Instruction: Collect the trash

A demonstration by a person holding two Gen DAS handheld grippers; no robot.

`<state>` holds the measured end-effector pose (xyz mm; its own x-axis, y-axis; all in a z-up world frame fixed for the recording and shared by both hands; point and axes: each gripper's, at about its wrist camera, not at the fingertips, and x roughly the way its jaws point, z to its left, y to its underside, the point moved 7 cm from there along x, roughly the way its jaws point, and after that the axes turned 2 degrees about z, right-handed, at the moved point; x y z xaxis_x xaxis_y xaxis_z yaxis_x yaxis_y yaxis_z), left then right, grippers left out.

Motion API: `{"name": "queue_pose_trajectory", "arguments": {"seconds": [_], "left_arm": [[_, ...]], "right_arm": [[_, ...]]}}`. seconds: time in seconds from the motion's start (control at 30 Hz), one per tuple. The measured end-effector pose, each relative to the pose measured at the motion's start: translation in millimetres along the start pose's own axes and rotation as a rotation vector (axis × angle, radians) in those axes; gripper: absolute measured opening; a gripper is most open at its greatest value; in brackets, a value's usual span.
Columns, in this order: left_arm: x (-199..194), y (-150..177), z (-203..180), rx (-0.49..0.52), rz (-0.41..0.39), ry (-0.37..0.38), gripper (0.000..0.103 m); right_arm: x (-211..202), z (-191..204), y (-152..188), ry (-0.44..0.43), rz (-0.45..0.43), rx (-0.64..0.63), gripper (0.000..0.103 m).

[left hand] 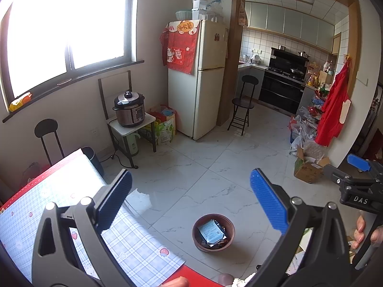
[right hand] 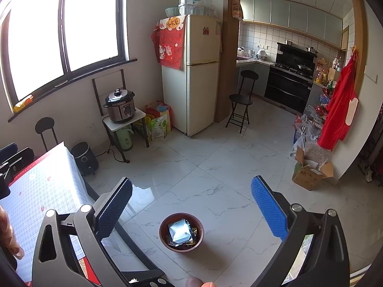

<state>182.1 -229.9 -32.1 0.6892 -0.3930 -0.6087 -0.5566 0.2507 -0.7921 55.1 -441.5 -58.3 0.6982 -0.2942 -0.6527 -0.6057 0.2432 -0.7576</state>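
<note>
A brown round bin (left hand: 213, 233) stands on the white tiled floor, holding wrappers and a silver-blue packet (left hand: 211, 232). It also shows in the right wrist view (right hand: 181, 232) with the packet (right hand: 181, 233) inside. My left gripper (left hand: 191, 198) is open and empty, held high above the bin at the table's edge. My right gripper (right hand: 191, 201) is open and empty, also above the bin. The right gripper shows at the right edge of the left wrist view (left hand: 359, 179).
A table with a checked plastic cloth (left hand: 71, 205) lies at the lower left. A pressure cooker (left hand: 129, 108) sits on a small stand, next to a fridge (left hand: 196, 76). A black stool (left hand: 244, 102) and a cardboard box (left hand: 308, 167) stand on the floor.
</note>
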Motion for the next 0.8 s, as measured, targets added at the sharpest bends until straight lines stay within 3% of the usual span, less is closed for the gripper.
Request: {"name": "queue_pose_trajectory", "arguments": {"seconds": [0.8], "left_arm": [[7, -3, -3, 0.003, -0.001, 0.021, 0.098]], "right_arm": [[9, 2, -14, 0.012, -0.011, 0.02, 0.097]]}}
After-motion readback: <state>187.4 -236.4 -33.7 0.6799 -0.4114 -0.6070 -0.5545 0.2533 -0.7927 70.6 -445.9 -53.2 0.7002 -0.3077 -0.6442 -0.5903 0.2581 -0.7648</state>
